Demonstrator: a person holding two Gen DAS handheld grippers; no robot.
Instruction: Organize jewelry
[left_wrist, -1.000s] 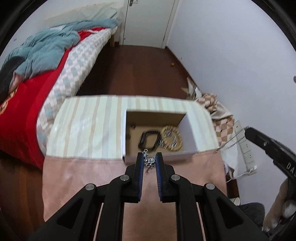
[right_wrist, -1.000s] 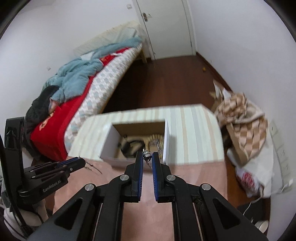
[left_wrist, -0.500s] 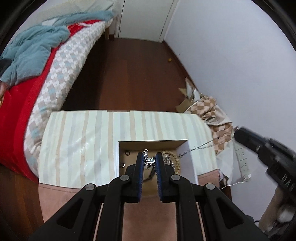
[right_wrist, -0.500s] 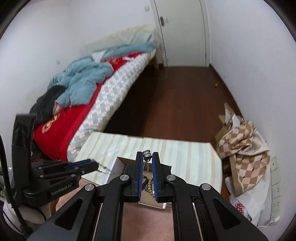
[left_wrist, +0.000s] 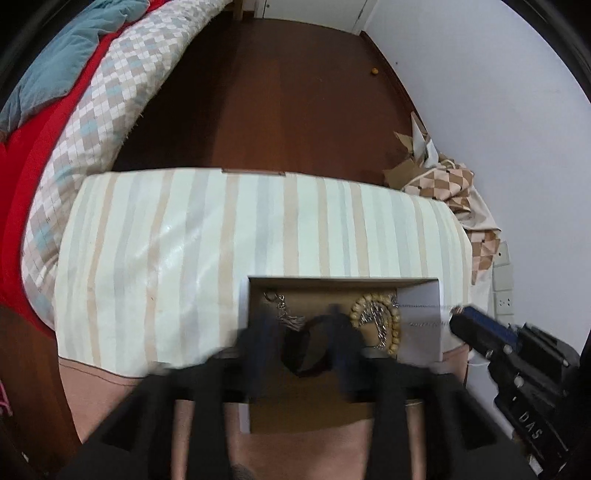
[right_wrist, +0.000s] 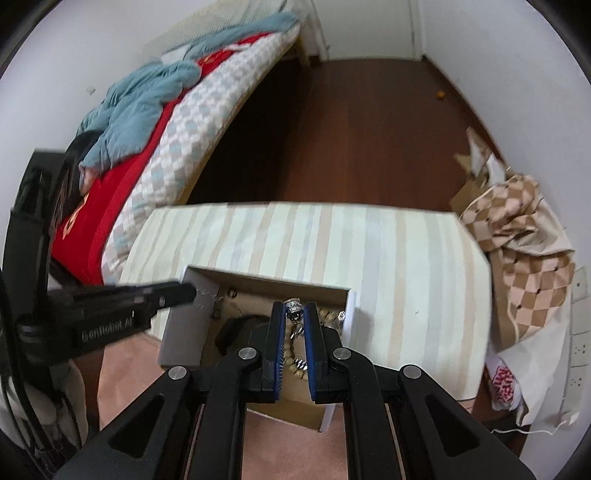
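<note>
An open cardboard box (left_wrist: 421, 325) stands on the table and holds a beaded bracelet (left_wrist: 373, 306), a black band (left_wrist: 306, 354) and a silver chain piece (left_wrist: 284, 314). My left gripper (left_wrist: 303, 332) is blurred over the box, its jaws wide apart and empty. My right gripper (right_wrist: 294, 317) is shut on a silver necklace end (right_wrist: 294, 307) above the box (right_wrist: 184, 332). The necklace's thin chain (left_wrist: 424, 324) runs across the box's right wall to the right gripper's tip (left_wrist: 476, 330).
A striped cloth (left_wrist: 221, 240) covers the far half of the table, pink cloth (left_wrist: 110, 398) the near half. A bed (left_wrist: 85, 103) lies to the left. A checked bag (right_wrist: 524, 236) and wall sockets (left_wrist: 502, 280) are on the right.
Both grippers moved forward over the box. The left gripper opened and let go of its jewelry piece, which now lies in the box. The right stays shut on the necklace.
</note>
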